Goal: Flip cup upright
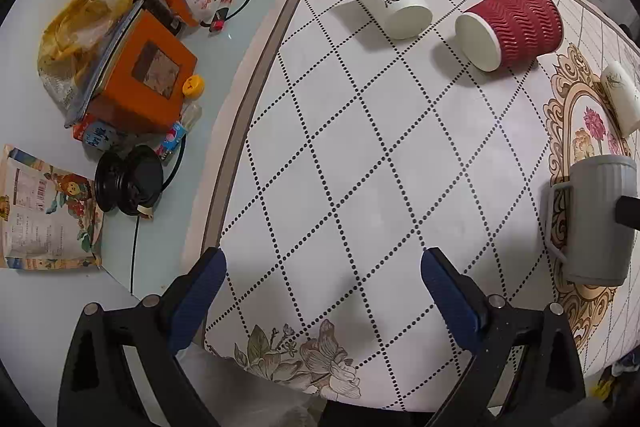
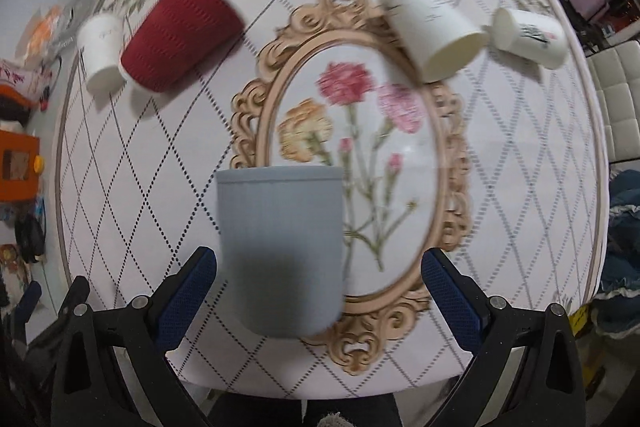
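Low in the middle of my right wrist view, the grey mug (image 2: 282, 251) stands between the spread fingers of my right gripper (image 2: 320, 291), its closed end up and its mouth down on the mat; neither blue pad touches it, and the frame is blurred. My left view shows the same mug at the right edge, handle toward the left, with a dark finger tip of the other gripper against its right side. It stands on the flowered oval in the middle of the patterned table mat (image 2: 520, 187).

Upper left of the right view, a red ribbed cup (image 2: 180, 35) lies on its side, with a white paper cup (image 2: 100, 53) just beside it, also tipped over. Upper right, a cream cup (image 2: 434, 31) and a small printed cup (image 2: 528, 35) lie on their sides, near each other.

My left gripper (image 1: 323, 283) hangs wide apart over bare mat, holding nothing. Left of the mat in that view sit an orange box (image 1: 140, 79), a yellow bag (image 1: 80, 27) and a black cable reel (image 1: 128, 183).
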A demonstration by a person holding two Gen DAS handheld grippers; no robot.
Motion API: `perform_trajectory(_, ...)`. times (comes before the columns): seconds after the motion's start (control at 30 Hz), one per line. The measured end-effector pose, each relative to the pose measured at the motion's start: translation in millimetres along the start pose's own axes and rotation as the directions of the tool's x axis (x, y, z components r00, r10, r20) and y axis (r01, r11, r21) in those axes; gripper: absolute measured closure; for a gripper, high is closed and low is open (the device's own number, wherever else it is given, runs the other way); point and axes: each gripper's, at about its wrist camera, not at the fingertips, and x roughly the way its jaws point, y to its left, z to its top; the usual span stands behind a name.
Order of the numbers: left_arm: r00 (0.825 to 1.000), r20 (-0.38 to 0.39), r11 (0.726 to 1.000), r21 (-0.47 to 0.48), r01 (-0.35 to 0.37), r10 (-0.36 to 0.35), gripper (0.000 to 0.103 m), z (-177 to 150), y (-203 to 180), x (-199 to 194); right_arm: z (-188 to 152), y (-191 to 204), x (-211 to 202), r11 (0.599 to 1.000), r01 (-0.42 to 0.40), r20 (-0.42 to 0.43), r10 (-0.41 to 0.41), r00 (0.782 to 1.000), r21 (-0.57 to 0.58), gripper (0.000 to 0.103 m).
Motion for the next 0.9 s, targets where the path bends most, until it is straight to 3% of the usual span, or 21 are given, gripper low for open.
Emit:
perform_trajectory(0.1,1.000,-0.010,1.000,0.001,0.010,-0.010,0.003,0.3,2.4,3.0,4.0,10.8,15.3,1.000,-0.012,-0.048,0.012,0.999,-0.008,0.003)
perform_trajectory(0.3,1.000,-0.025,1.000,0.021,0.016,-0.016,0.003,-0.2,2.1,8.0,4.2,12.3,39.9,1.000,-0.026,-0.131,0.027,0.991,0.011,0.020)
perform_trajectory(0.7,0.998,-0.057,0.998,0.055,0.033,-0.030,0.003,-2.2,-10.1,14.9,-11.1,1.6,36.2,0.997,-0.059,-0.089,0.063,0.994,0.045,0.020)
perform_trajectory(0.9,0.994,-0.071,0.996,0.039,0.081,-0.078,0.000,5.9,-16.3,19.2,-25.3,-22.0,4.2,0.991,-0.100,0.026,0.098,0.995,0.086,0.020)
